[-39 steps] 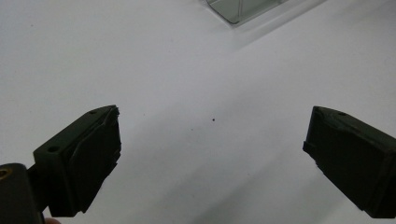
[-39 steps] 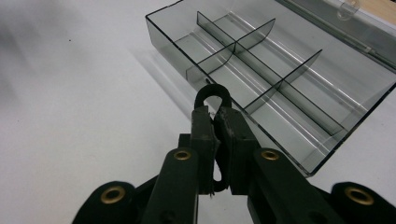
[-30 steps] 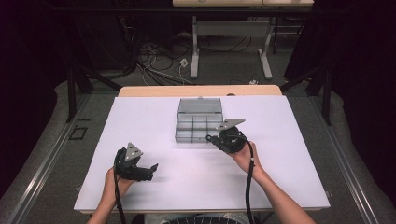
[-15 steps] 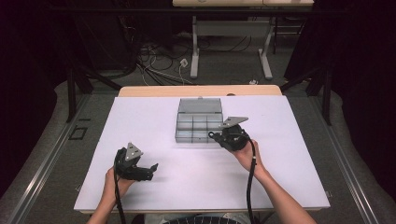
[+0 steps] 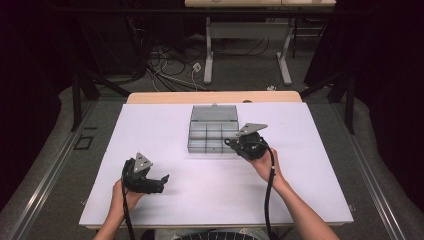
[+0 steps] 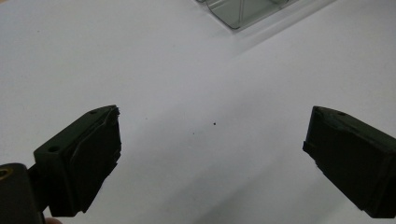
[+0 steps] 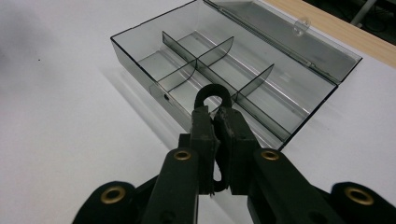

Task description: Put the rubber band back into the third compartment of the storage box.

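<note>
A clear grey compartment box [image 5: 200,131] lies open at the middle of the white table [image 5: 310,170], its lid [image 5: 214,113] folded back on the far side. My right gripper [image 5: 229,142] hovers at the box's near right corner, shut on a small black ring. In the right gripper view the black ring [image 7: 213,87] sticks out past the right gripper [image 7: 215,114], over a near compartment of the box [image 7: 126,51]. My left gripper [image 5: 164,179] rests low at the front left, open. In the left gripper view the left gripper [image 6: 212,135] has bare table between its jaws.
The box's dividers [image 7: 205,51] split it into several compartments, and those in view hold nothing. A wooden table edge [image 5: 215,97] runs along the far side. Beyond it are a desk frame [image 5: 247,35] and cables [image 5: 170,65] on the floor.
The right gripper has edged slightly toward the box with the ring still held. The left gripper has stayed where it was.
</note>
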Tool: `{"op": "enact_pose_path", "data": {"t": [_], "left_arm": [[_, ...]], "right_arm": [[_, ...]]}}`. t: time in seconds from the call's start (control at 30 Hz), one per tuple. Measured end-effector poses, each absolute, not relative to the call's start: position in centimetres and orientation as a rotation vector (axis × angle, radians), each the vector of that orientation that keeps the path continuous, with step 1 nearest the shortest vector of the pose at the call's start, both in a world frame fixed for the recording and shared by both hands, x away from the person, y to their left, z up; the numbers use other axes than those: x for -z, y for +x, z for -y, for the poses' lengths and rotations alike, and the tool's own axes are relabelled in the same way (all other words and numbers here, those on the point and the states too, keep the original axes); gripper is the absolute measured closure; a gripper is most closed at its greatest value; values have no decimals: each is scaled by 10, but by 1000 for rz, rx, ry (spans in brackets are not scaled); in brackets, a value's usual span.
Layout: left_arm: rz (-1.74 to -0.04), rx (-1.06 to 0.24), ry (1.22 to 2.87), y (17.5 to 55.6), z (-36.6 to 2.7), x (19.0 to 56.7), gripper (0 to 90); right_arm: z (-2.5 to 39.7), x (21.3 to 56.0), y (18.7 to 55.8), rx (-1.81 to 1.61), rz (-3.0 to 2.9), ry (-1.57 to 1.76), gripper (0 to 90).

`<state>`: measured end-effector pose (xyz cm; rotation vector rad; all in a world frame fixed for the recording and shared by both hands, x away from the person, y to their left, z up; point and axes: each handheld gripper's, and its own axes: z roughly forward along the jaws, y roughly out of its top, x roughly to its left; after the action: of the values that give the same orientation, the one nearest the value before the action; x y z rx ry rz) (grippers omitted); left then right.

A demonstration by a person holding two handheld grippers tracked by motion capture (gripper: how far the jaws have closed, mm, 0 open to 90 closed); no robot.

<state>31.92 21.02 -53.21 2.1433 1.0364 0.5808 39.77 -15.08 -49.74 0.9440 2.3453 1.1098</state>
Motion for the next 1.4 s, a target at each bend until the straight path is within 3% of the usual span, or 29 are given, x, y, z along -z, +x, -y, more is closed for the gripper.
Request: {"op": "enact_pose_path", "data": {"t": [0.67,1.4], "left_arm": [[-1051,-593,2128,319,-212,531,39],[-1055,-594,2128,319,-215,530,40]], "right_arm": [[153,495,407,-1086,-2321,951,845],[151,488,444,-1045,-2281,1009,845]]}}
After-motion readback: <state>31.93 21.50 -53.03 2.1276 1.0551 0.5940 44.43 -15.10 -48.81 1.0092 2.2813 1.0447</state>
